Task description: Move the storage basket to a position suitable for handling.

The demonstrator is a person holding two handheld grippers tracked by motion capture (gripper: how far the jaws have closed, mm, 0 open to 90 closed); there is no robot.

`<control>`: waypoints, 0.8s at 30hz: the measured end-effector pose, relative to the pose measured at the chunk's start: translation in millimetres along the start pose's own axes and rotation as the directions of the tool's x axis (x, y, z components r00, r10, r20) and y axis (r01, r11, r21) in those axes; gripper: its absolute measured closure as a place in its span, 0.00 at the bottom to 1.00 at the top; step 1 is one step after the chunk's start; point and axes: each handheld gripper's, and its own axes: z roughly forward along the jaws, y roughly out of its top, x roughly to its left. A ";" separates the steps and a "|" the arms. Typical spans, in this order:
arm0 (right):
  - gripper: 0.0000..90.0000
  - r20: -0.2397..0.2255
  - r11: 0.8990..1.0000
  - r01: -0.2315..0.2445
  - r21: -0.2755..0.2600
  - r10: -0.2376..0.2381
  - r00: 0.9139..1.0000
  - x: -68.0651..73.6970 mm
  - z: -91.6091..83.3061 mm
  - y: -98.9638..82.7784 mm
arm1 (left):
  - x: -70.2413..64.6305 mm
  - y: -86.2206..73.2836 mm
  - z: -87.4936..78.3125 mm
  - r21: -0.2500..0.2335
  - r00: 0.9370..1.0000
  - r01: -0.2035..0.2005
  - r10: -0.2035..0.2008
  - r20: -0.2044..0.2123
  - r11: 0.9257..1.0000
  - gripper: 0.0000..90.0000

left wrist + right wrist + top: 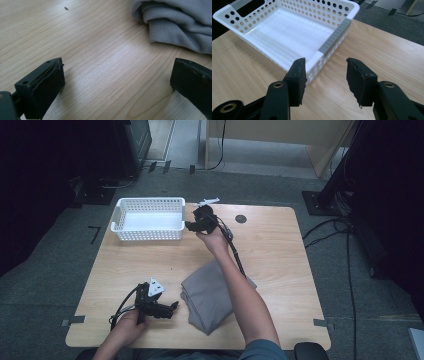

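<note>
A white perforated basket (148, 200) stands empty at the back left of the wooden table (280, 250). My right gripper (190, 225) is at the basket's right end, open, with nothing gripped. In the right gripper view the jaws (325, 67) straddle the near corner of the basket (332, 40) without pressing on it. A folded grey cloth (207, 295) lies at the front centre, partly under the right forearm. My left gripper (173, 307) rests open near the front left. Its view shows the jaws (117, 72) spread wide over bare wood, with the cloth (180, 25) just beyond.
A dark round cable hole (240, 218) sits in the table near the back edge. A small white object (209, 200) lies at the back edge behind the right gripper. The right gripper's cable (235, 250) trails over the table. Cables and stands cover the floor at the right.
</note>
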 end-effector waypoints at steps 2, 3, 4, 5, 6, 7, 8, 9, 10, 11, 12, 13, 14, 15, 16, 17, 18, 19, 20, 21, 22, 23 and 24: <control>0.55 0.001 1.000 -0.002 0.005 0.002 1.000 3.5 7.4 4.6 | 0.3 0.0 -0.2 0.002 1.000 -0.004 0.004 -0.001 1.000 0.00; 0.55 0.003 1.000 -0.008 -0.001 0.008 1.000 5.5 11.8 7.3 | 0.2 0.0 -0.2 0.002 1.000 -0.004 0.004 -0.001 1.000 0.00; 0.55 0.002 1.000 -0.014 -0.004 0.014 1.000 6.4 13.9 8.9 | 0.2 0.0 -0.2 0.002 1.000 -0.002 0.002 0.000 1.000 0.00; 0.55 -0.010 1.000 -0.029 -0.011 0.029 1.000 7.1 17.7 11.5 | 0.2 0.0 -0.2 0.002 1.000 -0.002 0.002 0.000 1.000 0.00; 0.55 -0.010 1.000 -0.029 -0.011 0.029 1.000 7.1 17.7 11.5 | 0.0 0.0 0.0 0.000 1.000 0.000 0.000 0.000 1.000 0.00; 0.55 -0.013 0.999 -0.051 -0.004 0.051 0.999 9.8 23.6 14.9 | 0.2 0.0 -0.1 0.002 1.000 -0.002 0.002 0.000 1.000 0.00; 0.56 -0.008 0.999 -0.045 0.002 0.045 0.999 11.1 27.3 16.1 | -0.1 0.0 0.2 -0.002 1.000 0.002 -0.002 0.000 1.000 0.00; 0.56 0.001 0.999 -0.038 0.011 0.038 0.999 12.5 31.1 16.6 | -0.2 0.0 0.2 -0.002 1.000 0.002 -0.002 0.000 1.000 0.00; 0.57 0.010 0.999 -0.035 0.027 0.035 0.999 13.8 34.8 17.3 | -0.2 0.0 0.2 -0.002 1.000 0.002 -0.002 0.000 1.000 0.00; 0.58 0.013 0.999 -0.033 0.040 0.033 0.999 14.3 37.4 17.6 | -0.2 0.0 0.2 -0.002 1.000 0.002 -0.002 -0.001 1.000 0.00; 0.58 0.016 0.998 -0.032 0.056 0.031 0.999 15.1 40.8 17.7 | -0.2 0.0 0.2 -0.002 1.000 0.003 -0.003 0.000 1.000 0.00; 0.59 0.024 0.997 -0.027 0.069 0.025 0.999 15.9 43.7 17.5 | -0.2 0.0 0.1 -0.002 1.000 0.002 -0.002 -0.001 1.000 0.00; 0.60 0.038 0.996 -0.019 0.082 0.016 0.999 16.4 46.4 16.9 | -0.1 0.0 0.1 -0.002 1.000 0.001 -0.001 -0.001 1.000 0.00; 0.61 0.049 0.996 -0.016 0.091 0.012 0.999 16.5 47.6 16.4 | -0.1 0.0 0.1 -0.002 1.000 0.002 -0.002 -0.001 1.000 0.00; 0.63 0.060 0.994 -0.017 0.104 0.011 0.998 15.7 49.0 15.3 | -0.2 0.0 0.1 -0.002 1.000 0.002 -0.002 0.000 1.000 0.00; 0.63 0.061 0.993 -0.017 0.120 0.010 0.998 14.2 49.9 14.3 | -0.2 0.0 0.1 -0.002 1.000 0.002 -0.002 0.000 1.000 0.00; 0.64 0.048 0.992 -0.025 0.124 0.019 0.999 12.6 50.5 13.3 | -0.1 0.0 0.1 -0.002 1.000 0.002 -0.002 0.000 1.000 0.00; 0.65 0.044 0.992 -0.033 0.124 0.028 0.999 11.0 50.3 12.7 | -0.2 0.0 0.1 -0.002 1.000 0.002 -0.002 0.000 1.000 0.00; 0.66 0.049 0.991 -0.045 0.128 0.039 0.998 10.2 49.1 12.6 | -0.2 0.0 0.1 -0.002 1.000 0.002 -0.002 0.000 1.000 0.00; 0.68 0.054 0.991 -0.048 0.128 0.042 0.998 8.8 48.3 12.5 | -0.2 0.0 0.1 -0.002 1.000 0.002 -0.002 0.000 1.000 0.00; 0.70 0.062 0.990 -0.054 0.131 0.046 0.997 7.2 47.2 12.5 | -0.4 -0.1 0.3 -0.005 1.000 0.006 -0.006 0.000 1.000 0.00; 0.72 0.066 0.989 -0.060 0.136 0.052 0.997 5.2 45.7 12.4 | -0.3 0.0 0.3 -0.004 1.000 0.004 -0.004 -0.001 1.000 0.00; 0.72 0.066 0.989 -0.060 0.136 0.052 0.997 5.2 45.7 12.4 | -0.3 0.0 0.3 -0.004 1.000 0.004 -0.004 -0.001 1.000 0.00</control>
